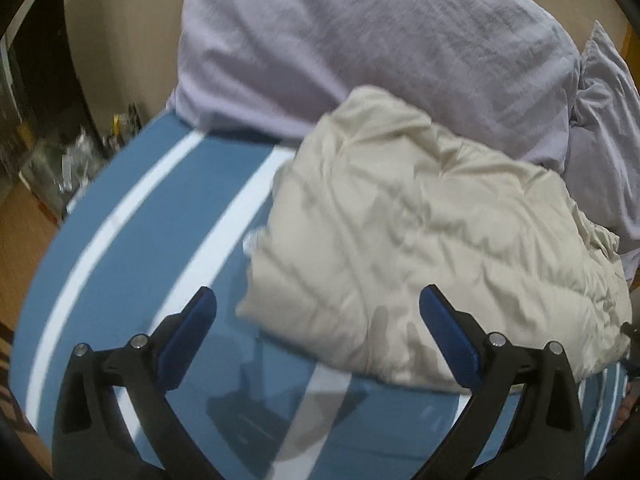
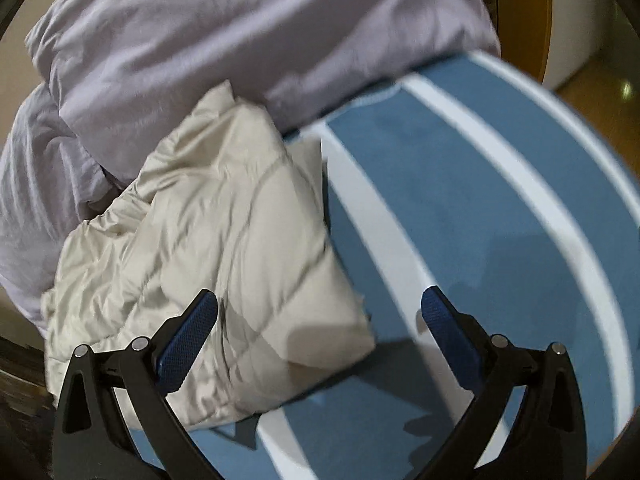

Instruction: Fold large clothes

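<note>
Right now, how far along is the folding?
Looks done: the cream padded garment lies in a compact, multi-layer bundle on the blue striped sheet. In hand: nothing; the left hand-held gripper and right hand-held gripper both hover open. Left: possibly tidying its rumpled edge.

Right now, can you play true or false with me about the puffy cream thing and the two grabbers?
1. The cream garment lies on a blue sheet with white stripes. True.
2. The left gripper is squeezing the cream garment. False: its jaws are wide open and hold nothing.
3. A lilac pillow sits behind the cream garment. True.
4. The right gripper is shut. False: it is open, with the garment's corner below it.
5. The striped sheet is red. False: it is blue and white.
</note>
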Motion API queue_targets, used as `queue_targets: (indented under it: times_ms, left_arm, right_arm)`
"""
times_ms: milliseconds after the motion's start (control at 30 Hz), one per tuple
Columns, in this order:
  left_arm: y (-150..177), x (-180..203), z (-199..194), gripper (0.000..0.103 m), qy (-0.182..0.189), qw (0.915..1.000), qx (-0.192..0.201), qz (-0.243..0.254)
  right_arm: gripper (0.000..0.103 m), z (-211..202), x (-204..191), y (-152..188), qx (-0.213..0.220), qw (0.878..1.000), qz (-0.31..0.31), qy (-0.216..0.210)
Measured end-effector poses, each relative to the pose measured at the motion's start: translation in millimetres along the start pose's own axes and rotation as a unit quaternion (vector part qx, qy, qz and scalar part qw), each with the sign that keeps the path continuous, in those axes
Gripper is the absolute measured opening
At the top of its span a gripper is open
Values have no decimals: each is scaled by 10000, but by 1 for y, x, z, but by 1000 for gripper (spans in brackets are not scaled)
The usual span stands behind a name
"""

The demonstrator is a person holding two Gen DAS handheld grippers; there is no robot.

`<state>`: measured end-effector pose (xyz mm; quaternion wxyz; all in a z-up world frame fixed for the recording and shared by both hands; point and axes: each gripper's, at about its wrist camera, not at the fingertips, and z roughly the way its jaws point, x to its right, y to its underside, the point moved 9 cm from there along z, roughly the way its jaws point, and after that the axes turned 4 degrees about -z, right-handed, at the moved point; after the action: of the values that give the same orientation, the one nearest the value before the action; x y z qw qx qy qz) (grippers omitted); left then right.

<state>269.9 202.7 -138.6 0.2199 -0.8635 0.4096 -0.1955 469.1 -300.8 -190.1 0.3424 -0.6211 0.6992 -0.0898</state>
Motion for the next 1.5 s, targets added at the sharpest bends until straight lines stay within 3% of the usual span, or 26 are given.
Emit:
queue_targets:
  times_ms: [100,200,267,400,467,533,700,867,1133,1267,1400,1467,1500]
  left_arm:
    - [12,1,11,100,51,9997,-183,-137]
    - [15,1,28,100,119,9983,-382,-419]
    - [14,0,39,95,214,9964,-475,-669]
    - [6,0,49,75,496,9897,-471,-1254]
    - [0,-2,47,62,567,9869,-369,-1464]
    - [-5,-3,42,42,637,9845,-256,-1615]
    - [-10,-6,20,29,748,9843,-20,-1601]
    - [-1,-29,-13,28,789,9854,102,-1502]
    - [58,-100,-57,29,760,9859,5,-1493]
    - [74,-115,-69,31,723,9857,5,-1519]
    - [85,-125,-66,42,630,9835,-55,-1694]
    - [89,-130,-67,52,595,9820,-34,-1793]
    - [90,-132,-67,65,566,9817,-22,-1817]
  right_arm:
    - [102,6,0,8,-120,9997,117,-197]
    - [91,13,-3,10,-185,9993,178,-279]
    - [77,18,-4,10,-204,9986,302,-381]
    - [59,15,-11,10,-96,9980,416,-458]
    - [44,10,-16,11,-31,9983,369,-440]
    - [34,3,-20,10,52,9982,324,-501]
    - [27,-18,-34,17,231,9979,38,-606]
    - [26,-39,-41,43,159,9963,-125,-840]
    - [26,-66,-40,117,-185,9921,-381,-1181]
    - [27,-77,-39,135,-195,9916,-517,-1166]
    - [38,-85,-35,139,-165,9932,-730,-893]
    - [54,-95,-31,135,-39,9946,-839,-601]
    - [57,-99,-27,133,72,9950,-895,-443]
